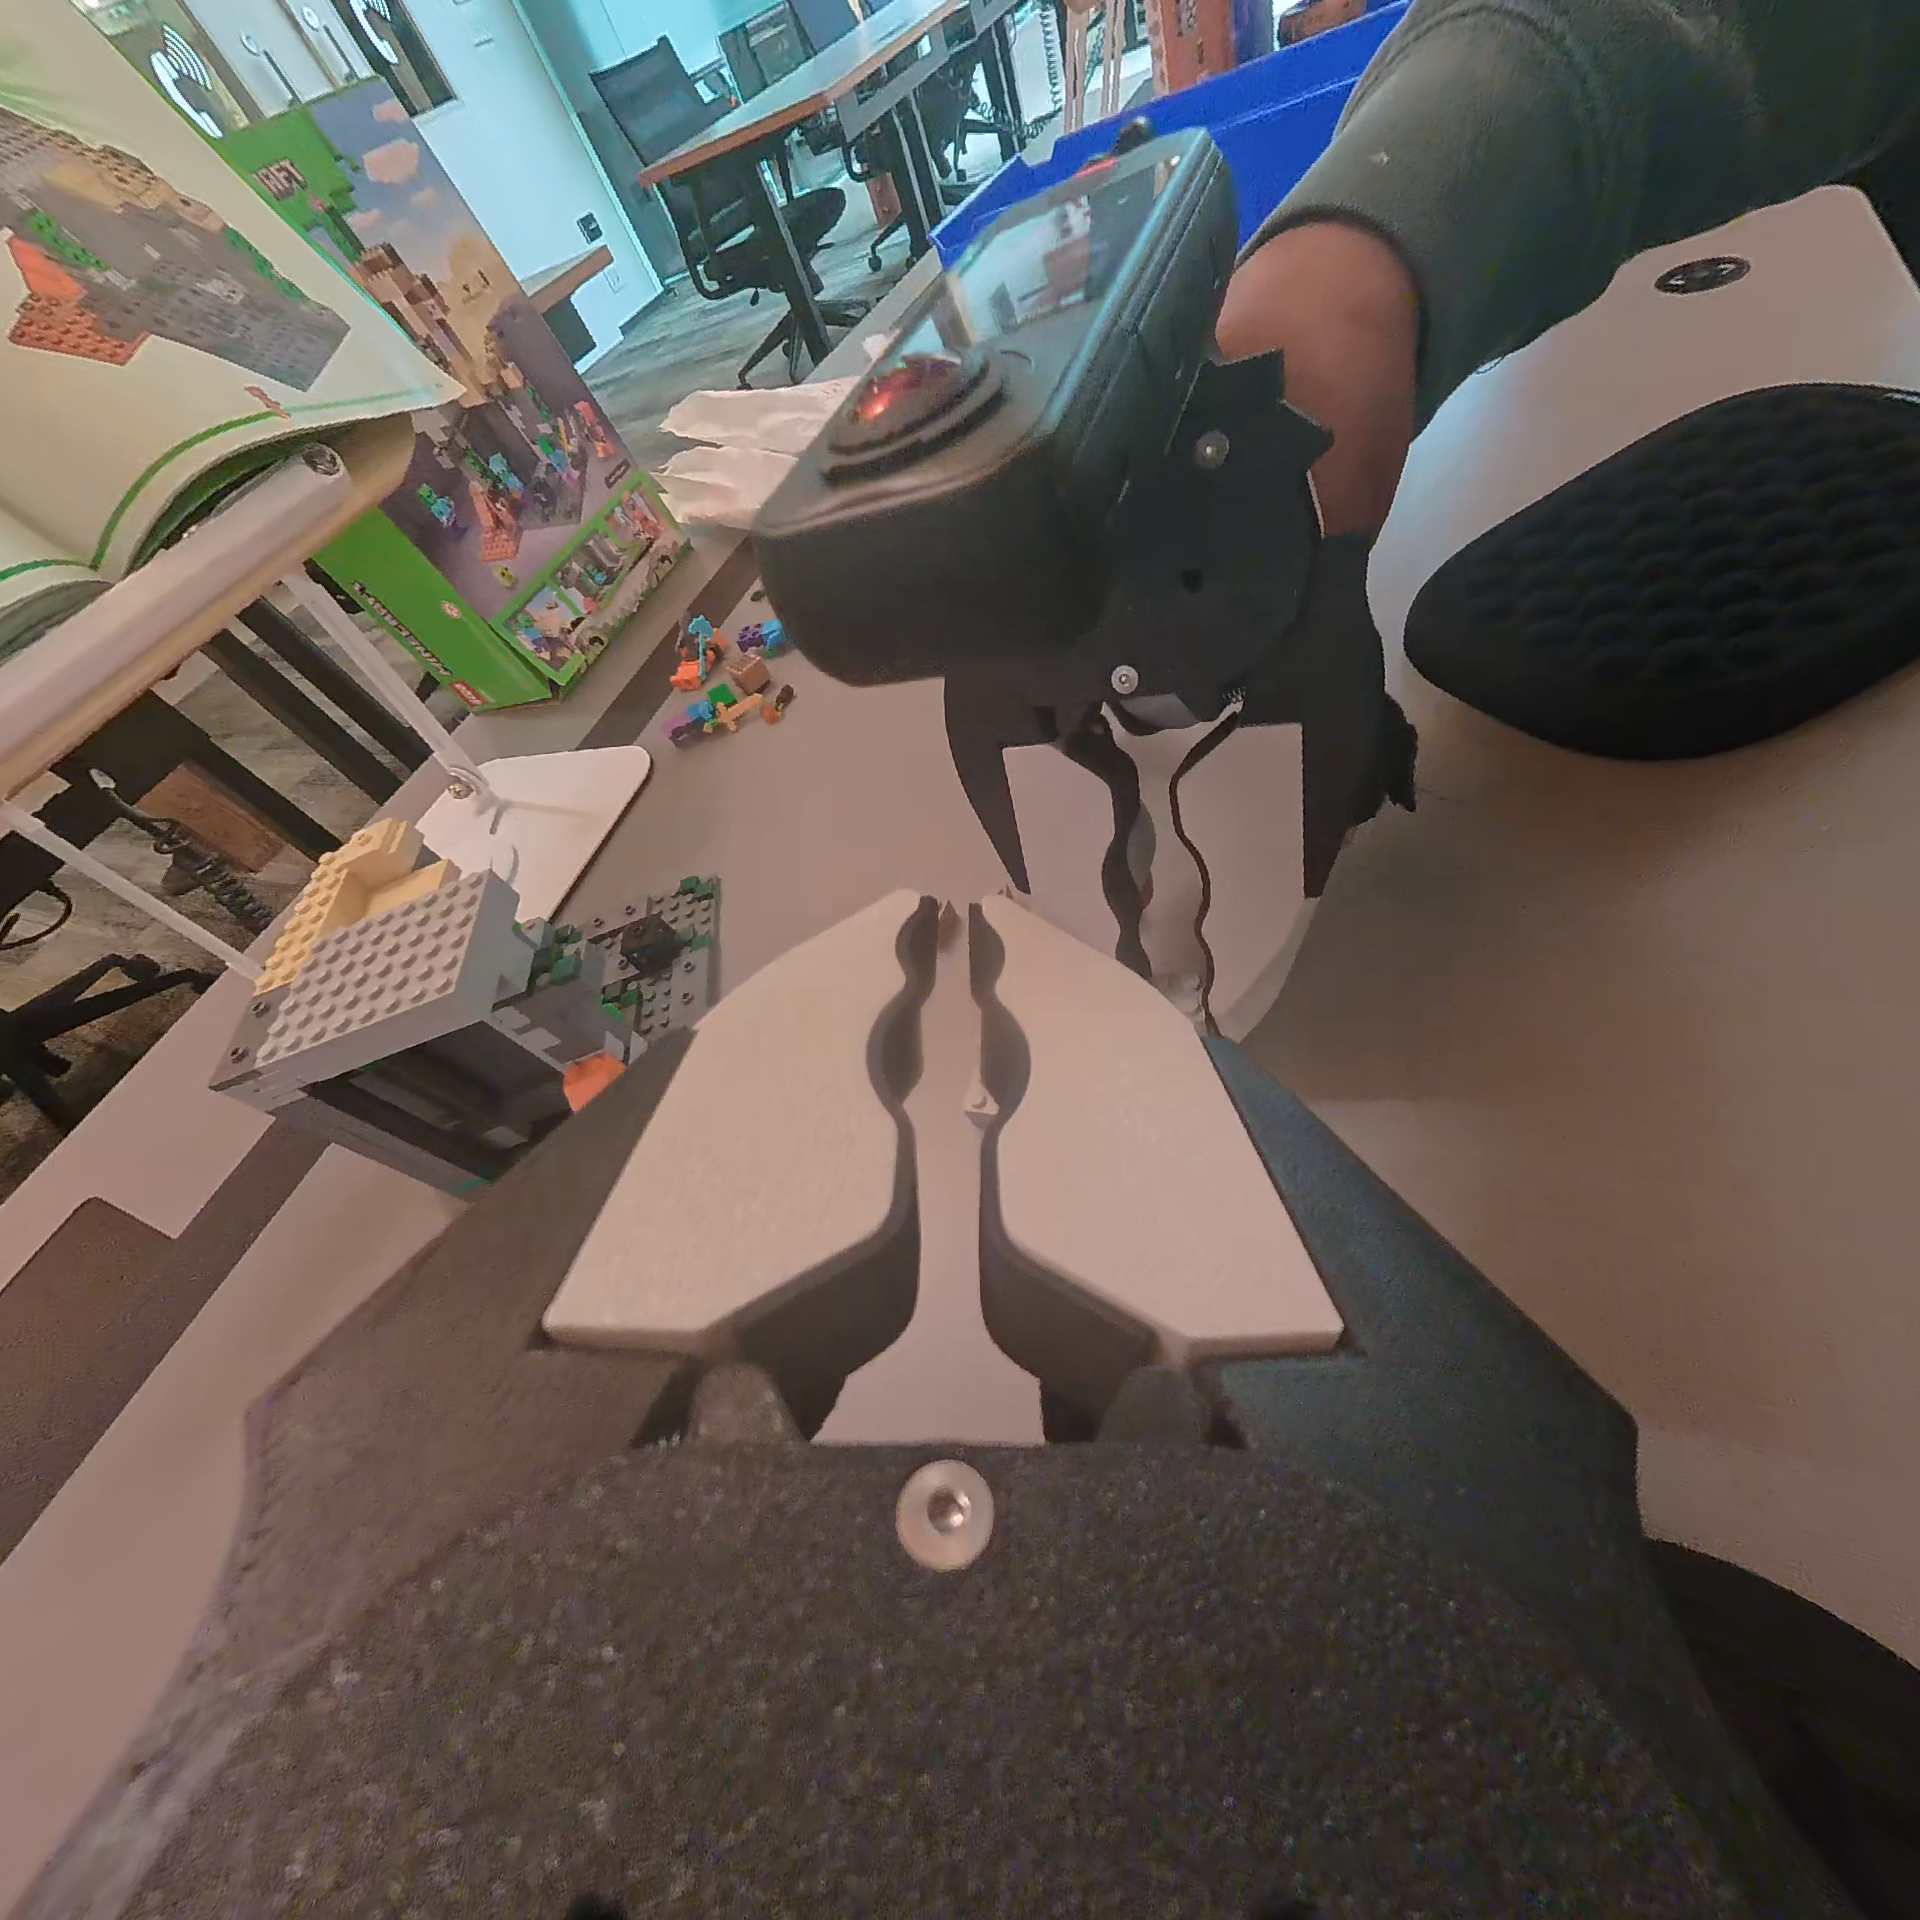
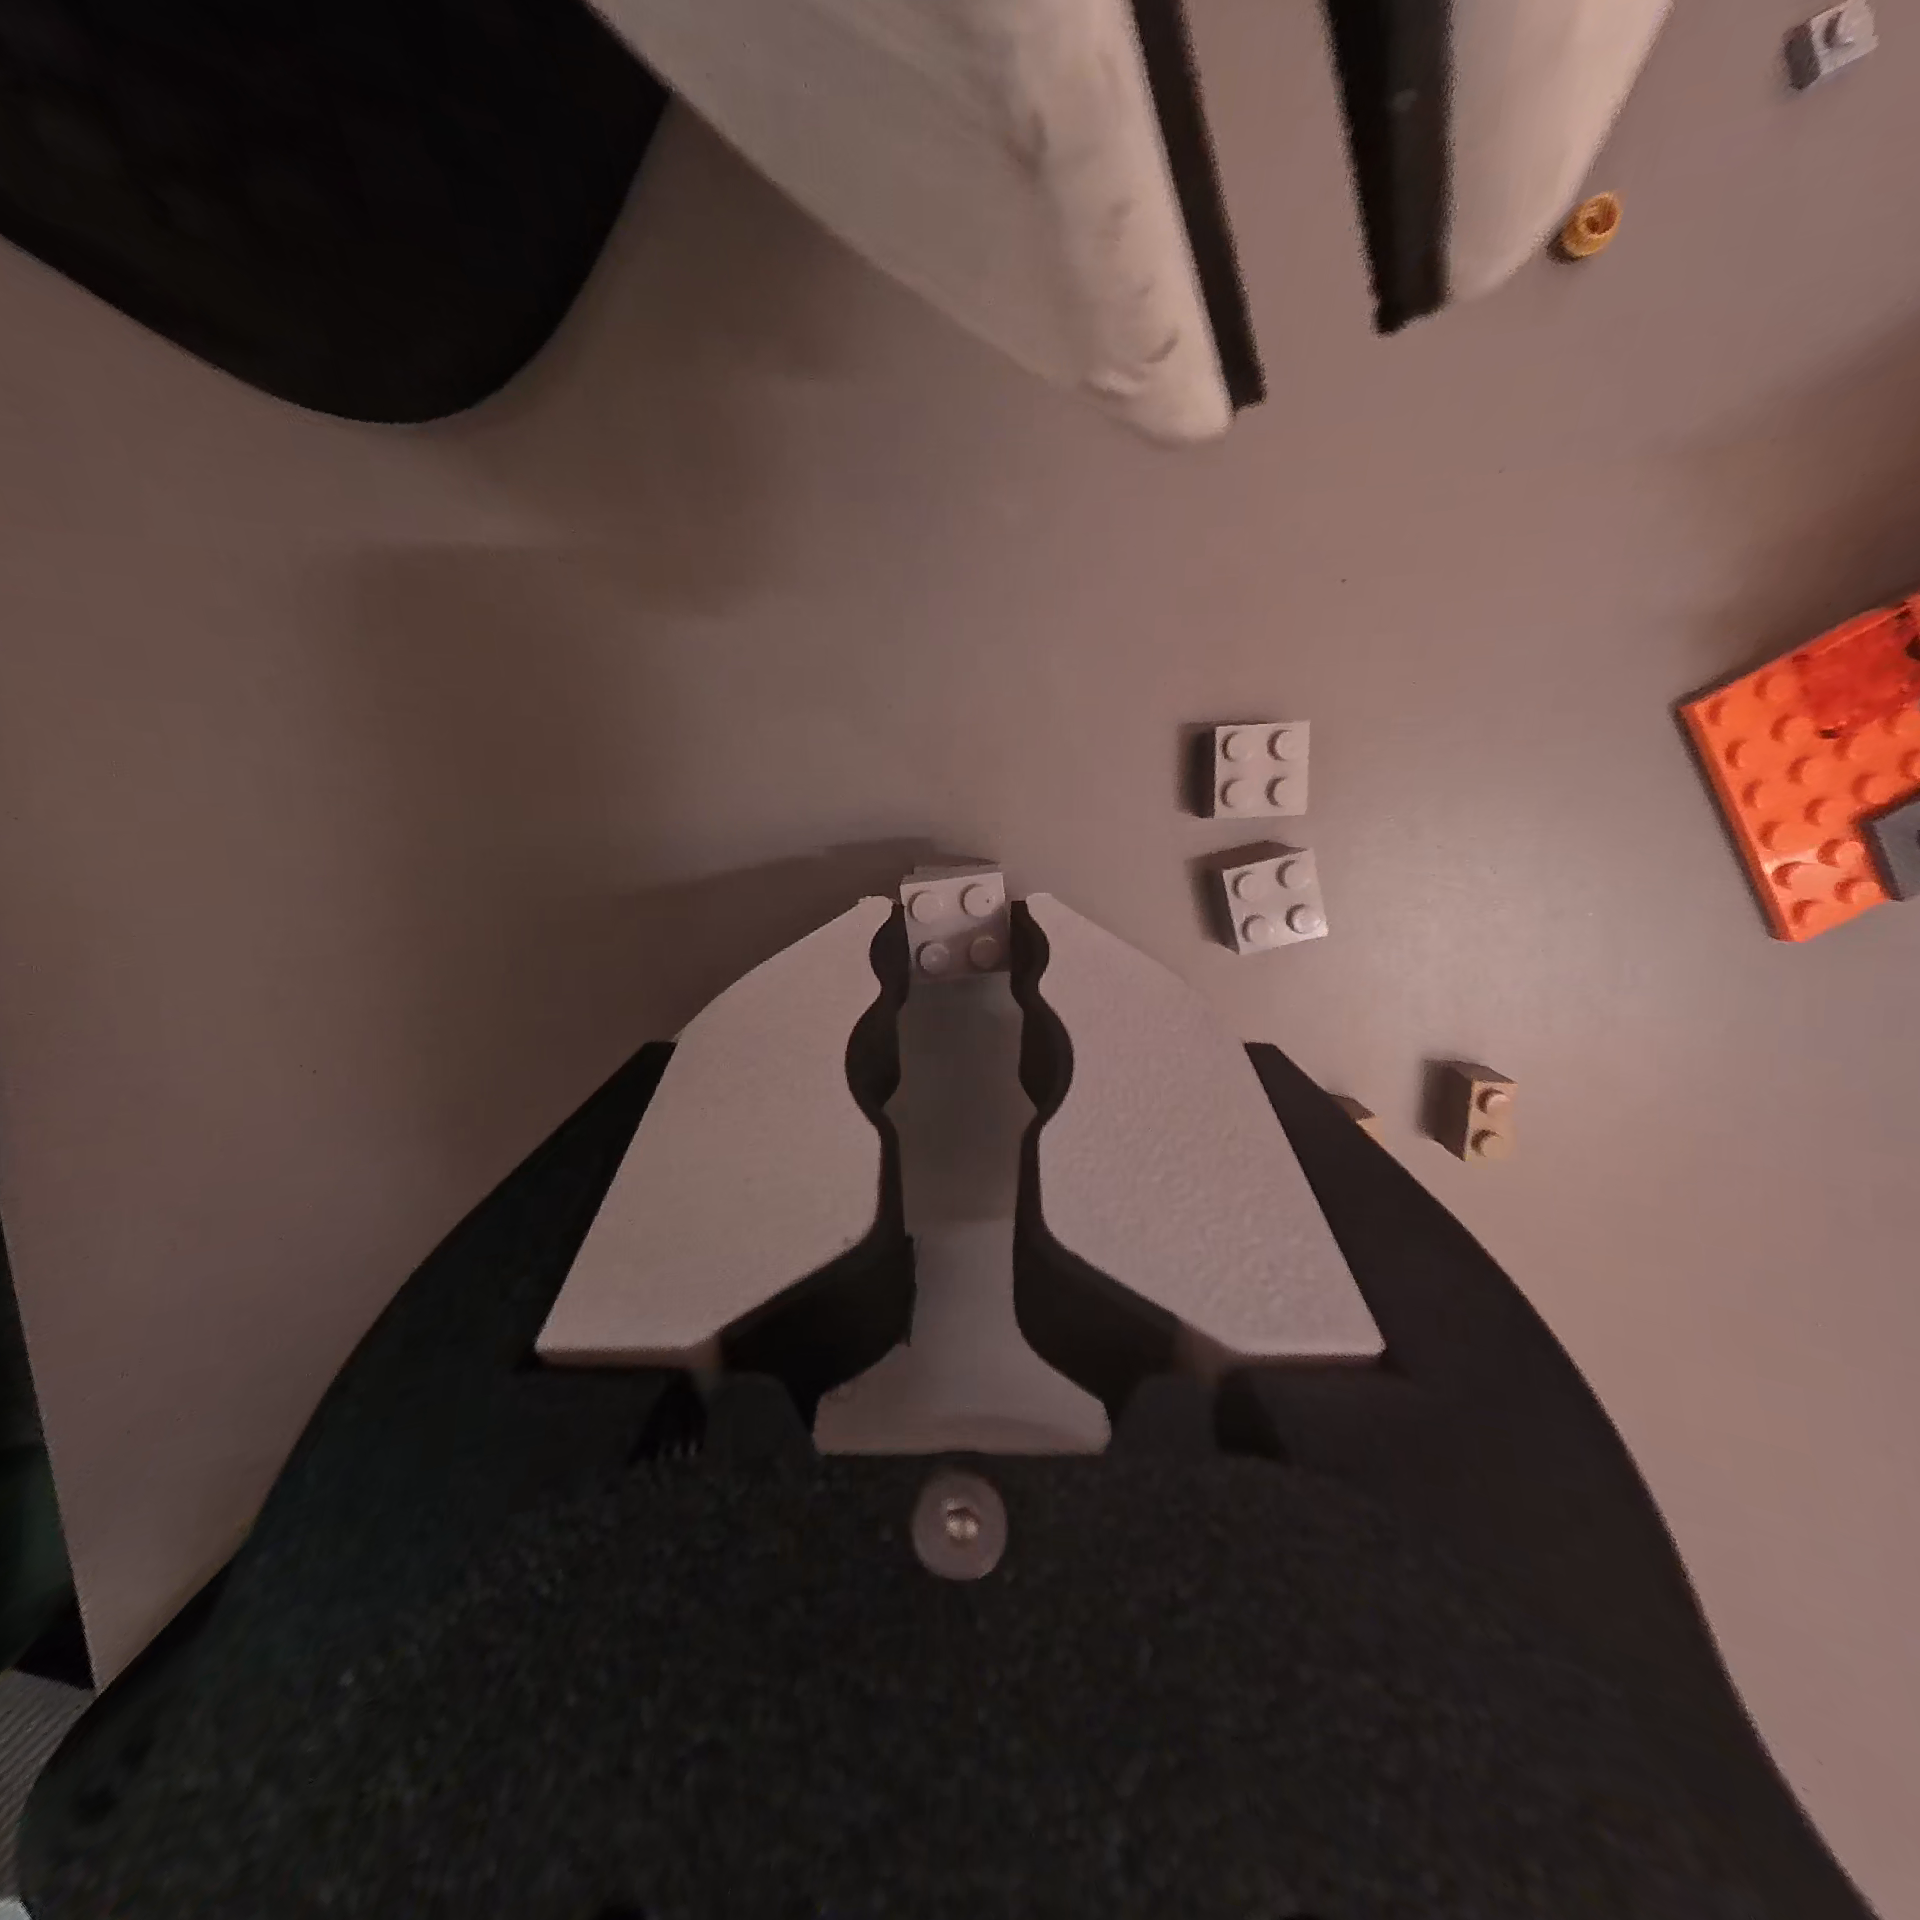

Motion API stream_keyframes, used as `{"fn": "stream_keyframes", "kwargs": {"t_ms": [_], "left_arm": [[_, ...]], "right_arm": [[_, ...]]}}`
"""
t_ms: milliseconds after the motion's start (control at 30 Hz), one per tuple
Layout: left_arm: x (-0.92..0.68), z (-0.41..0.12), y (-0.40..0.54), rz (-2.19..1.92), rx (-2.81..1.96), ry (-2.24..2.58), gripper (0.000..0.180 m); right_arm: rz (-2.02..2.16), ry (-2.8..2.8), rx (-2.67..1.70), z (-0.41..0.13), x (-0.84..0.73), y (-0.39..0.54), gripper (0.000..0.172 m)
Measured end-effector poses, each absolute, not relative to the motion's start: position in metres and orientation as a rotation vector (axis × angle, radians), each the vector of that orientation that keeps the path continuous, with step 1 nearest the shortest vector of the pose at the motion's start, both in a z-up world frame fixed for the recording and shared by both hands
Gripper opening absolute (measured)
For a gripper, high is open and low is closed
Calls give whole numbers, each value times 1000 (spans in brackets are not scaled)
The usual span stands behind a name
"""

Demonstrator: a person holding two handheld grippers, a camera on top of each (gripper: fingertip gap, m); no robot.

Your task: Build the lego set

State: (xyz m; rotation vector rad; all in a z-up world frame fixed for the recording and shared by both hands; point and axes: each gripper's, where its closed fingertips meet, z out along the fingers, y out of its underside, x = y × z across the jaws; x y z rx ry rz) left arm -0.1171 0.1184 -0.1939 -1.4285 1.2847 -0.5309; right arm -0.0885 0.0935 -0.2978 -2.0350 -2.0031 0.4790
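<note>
Grey two-by-two brick (image 2: 951, 935) clamped at the very fingertips of the right hand-held gripper (image 2: 954, 914), one pad against each side wall, studs up, low over the bench (image 2: 520, 727). Two more grey bricks (image 2: 1252, 769) just to the right, a tan brick (image 2: 1475, 1112) beside the right finger, an orange plate (image 2: 1808, 810) farther off.

Left hand-held gripper (image 1: 948, 914) held narrowly apart, nothing plainly gripped; a small brownish speck at its tips too small to identify. Grey build (image 1: 395, 987) off to its left.

Likely faults:
- Brick pivoting or popping out, given the shallow tip-only hold on smooth walls and any uneven squeeze.
- Neighbouring bricks knocked aside by a sideways sweep of the wide fingers.
</note>
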Motion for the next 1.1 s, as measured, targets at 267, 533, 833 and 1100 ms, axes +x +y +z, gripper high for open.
{"fn": "stream_keyframes", "kwargs": {"t_ms": [267,533,833,1100], "left_arm": [[-118,-193,118,-527,-1428,1288,5],[-120,-190,118,-520,-1425,1277,5],[-124,-183,117,-518,-1412,1262,5],[-137,-181,123,-508,-1437,1228,5]], "right_arm": [[456,-2021,-2040,-304,-89,94,19],[440,-2080,-1995,-307,-86,92,26],[394,-2222,-1960,-309,-91,93,29],[379,-2480,-1704,-309,-89,93,17]]}}
